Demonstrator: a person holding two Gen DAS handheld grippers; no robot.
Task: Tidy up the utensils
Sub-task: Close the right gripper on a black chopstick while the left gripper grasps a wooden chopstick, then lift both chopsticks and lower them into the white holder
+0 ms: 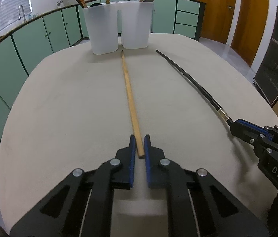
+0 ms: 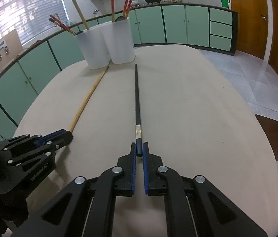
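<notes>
A long wooden chopstick [image 1: 128,86] lies on the beige table [image 1: 60,108], its far tip near two white holders [image 1: 104,29] [image 1: 136,23] that hold several chopsticks and spoons. My left gripper [image 1: 139,138] is shut on its near end. To the right lies a black chopstick [image 1: 194,81] with a silver band. My right gripper [image 2: 139,145] is shut on the near end of this black chopstick [image 2: 137,98]. In the right wrist view the left gripper [image 2: 69,135] shows at the left, on the wooden chopstick [image 2: 88,96]. Both chopsticks point toward the holders [image 2: 122,39].
Green kitchen cabinets [image 2: 174,23] curve around behind the table. Wooden doors [image 1: 215,9] stand at the back right. A brown chair seat [image 2: 273,138] sits just off the table's right edge, over a tiled floor.
</notes>
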